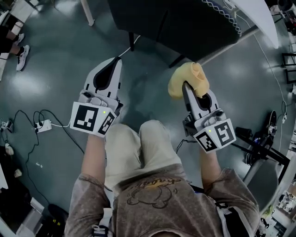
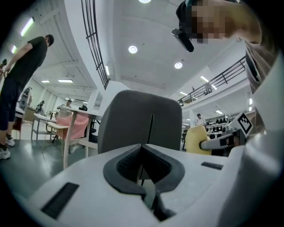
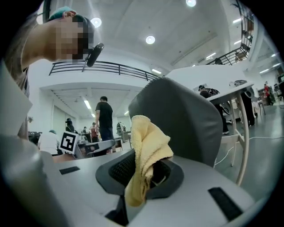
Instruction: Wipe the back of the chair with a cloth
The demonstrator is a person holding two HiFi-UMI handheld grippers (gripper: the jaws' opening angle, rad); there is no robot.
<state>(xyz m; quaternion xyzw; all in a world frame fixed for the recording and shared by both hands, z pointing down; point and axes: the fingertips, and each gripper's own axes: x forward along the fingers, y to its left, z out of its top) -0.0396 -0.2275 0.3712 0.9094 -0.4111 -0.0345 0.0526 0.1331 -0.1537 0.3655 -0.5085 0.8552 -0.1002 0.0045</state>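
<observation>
The chair's dark grey back [image 1: 185, 23] stands just ahead of both grippers, at the top of the head view. It fills the middle of the left gripper view [image 2: 140, 119] and rises behind the cloth in the right gripper view [image 3: 186, 124]. My right gripper [image 1: 186, 87] is shut on a bunched yellow cloth [image 1: 187, 77], which sticks up from between its jaws [image 3: 148, 150] a short way from the chair back. My left gripper [image 1: 118, 62] is shut with nothing in it, level with the right one and left of it. The cloth [image 2: 195, 138] also shows at the right of the left gripper view.
A white table [image 1: 259, 14] stands behind the chair at top right. On the floor lie a power strip with cables [image 1: 41, 125] at left and a black stand [image 1: 263, 143] at right. A person [image 2: 22, 75] stands at the far left, near a table with a pink chair [image 2: 71, 124].
</observation>
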